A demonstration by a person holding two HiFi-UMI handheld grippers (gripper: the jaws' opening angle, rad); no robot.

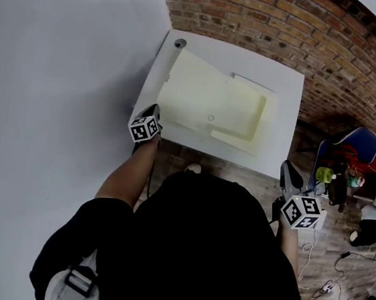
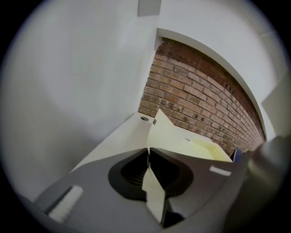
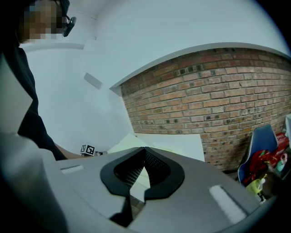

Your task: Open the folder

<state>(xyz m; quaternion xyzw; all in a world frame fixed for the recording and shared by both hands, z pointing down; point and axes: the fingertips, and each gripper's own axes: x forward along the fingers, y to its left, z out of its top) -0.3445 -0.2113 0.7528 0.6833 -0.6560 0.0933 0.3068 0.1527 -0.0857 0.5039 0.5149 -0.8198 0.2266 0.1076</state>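
Round fitting (image 1: 180, 43), desk's (image 1: 288, 90) far left corner: too small to identify. Ring mark (image 1: 211, 118) on folder (image 1: 202, 93), mid-desk: too small to tell. Folder edge at the desk's near left corner: pinched out of sight between the left gripper's (image 2: 149, 152) pads. Floor (image 1: 240, 173) before the desk: largely hidden by the person's torso (image 1: 202, 251). Clutter (image 1: 339, 176) beside blue chair (image 1: 360, 144), right of the desk: indistinct; chair cut off at the right gripper view's edge.

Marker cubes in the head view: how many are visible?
2. One cube sits on the left gripper at the table's near-left corner; the other on the right gripper, off the table.
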